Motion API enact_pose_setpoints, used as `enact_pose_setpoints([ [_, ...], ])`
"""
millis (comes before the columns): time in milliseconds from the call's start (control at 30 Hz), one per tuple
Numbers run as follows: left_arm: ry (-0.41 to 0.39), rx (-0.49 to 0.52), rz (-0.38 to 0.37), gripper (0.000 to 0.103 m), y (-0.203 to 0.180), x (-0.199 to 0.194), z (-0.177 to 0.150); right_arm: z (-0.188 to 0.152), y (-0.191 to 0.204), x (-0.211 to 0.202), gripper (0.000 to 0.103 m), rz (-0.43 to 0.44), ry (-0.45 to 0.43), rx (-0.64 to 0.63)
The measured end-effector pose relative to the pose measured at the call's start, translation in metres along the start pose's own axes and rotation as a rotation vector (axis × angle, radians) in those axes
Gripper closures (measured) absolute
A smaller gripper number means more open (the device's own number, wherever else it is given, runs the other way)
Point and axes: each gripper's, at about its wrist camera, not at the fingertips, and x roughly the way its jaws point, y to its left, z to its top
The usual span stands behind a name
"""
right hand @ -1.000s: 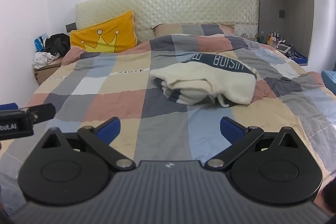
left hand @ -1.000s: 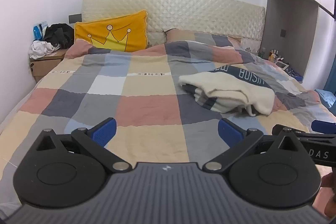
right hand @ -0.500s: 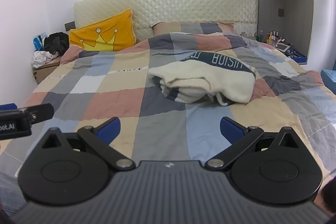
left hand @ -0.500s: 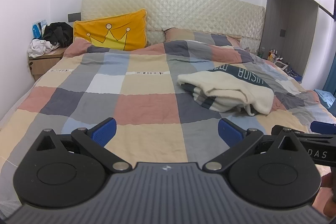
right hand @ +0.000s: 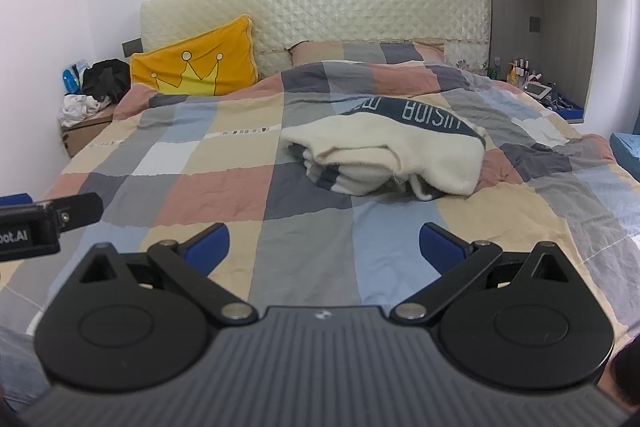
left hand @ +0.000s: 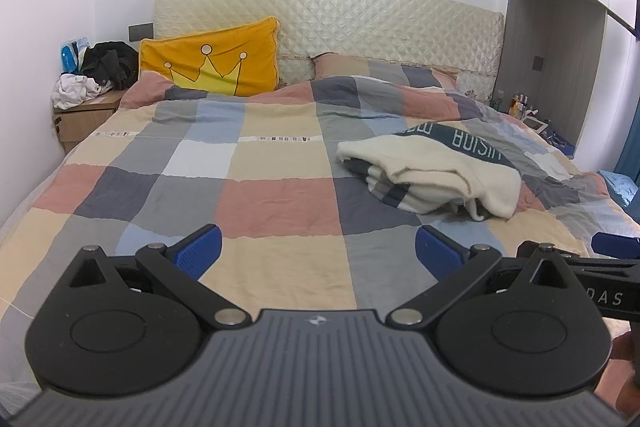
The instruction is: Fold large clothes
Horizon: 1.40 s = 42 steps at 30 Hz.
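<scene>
Just one sweater (left hand: 430, 173), two gripper units spread.

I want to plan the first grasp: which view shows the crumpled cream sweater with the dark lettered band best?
The right wrist view: the cream sweater lies nearly centred ahead of the open right gripper. The left wrist view shows the whole sweater too, but off to the right.

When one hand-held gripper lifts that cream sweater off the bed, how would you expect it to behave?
The cream sweater lies bunched in soft folds on the checked quilt, so it will probably droop and unfold when lifted. Its thick, fuzzy knit suggests it is bulky yet grippy rather than slippery. Pushed, it would likely crumple rather than slide cleanly.
</scene>
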Motion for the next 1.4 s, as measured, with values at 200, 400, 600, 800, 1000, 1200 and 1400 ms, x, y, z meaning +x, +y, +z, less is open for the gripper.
enact_pose_setpoints([
  [200, 0.000, -0.001, -0.005, 0.000, 0.000, 0.002, -0.001, -0.001, 0.000, 0.000, 0.000, 0.000, 0.002, -0.003],
  [400, 0.001, 0.002, -0.008, 0.000, -0.001, 0.005, -0.002, -0.002, -0.001, 0.000, 0.000, -0.002, 0.000, 0.000],
  [600, 0.005, 0.001, -0.019, 0.000, -0.001, 0.007, -0.004, -0.002, -0.002, 0.001, 0.000, -0.007, 0.006, 0.004],
  [800, 0.000, -0.002, -0.033, 0.000, 0.000, 0.009, -0.006, -0.001, -0.001, 0.002, 0.000, -0.022, 0.003, 0.009],
  [1000, -0.005, -0.001, -0.061, 0.000, 0.000, 0.011, -0.007, 0.002, 0.005, 0.001, 0.000, -0.045, -0.005, 0.002],
  [1200, 0.008, 0.013, -0.082, 0.000, -0.002, 0.013, -0.007, 0.001, 0.005, -0.001, 0.000, -0.047, -0.005, 0.011],
  [1400, 0.021, 0.020, -0.094, 0.000, -0.004, 0.017, -0.007, 0.000, 0.005, 0.000, 0.000, -0.046, 0.001, 0.018],
])
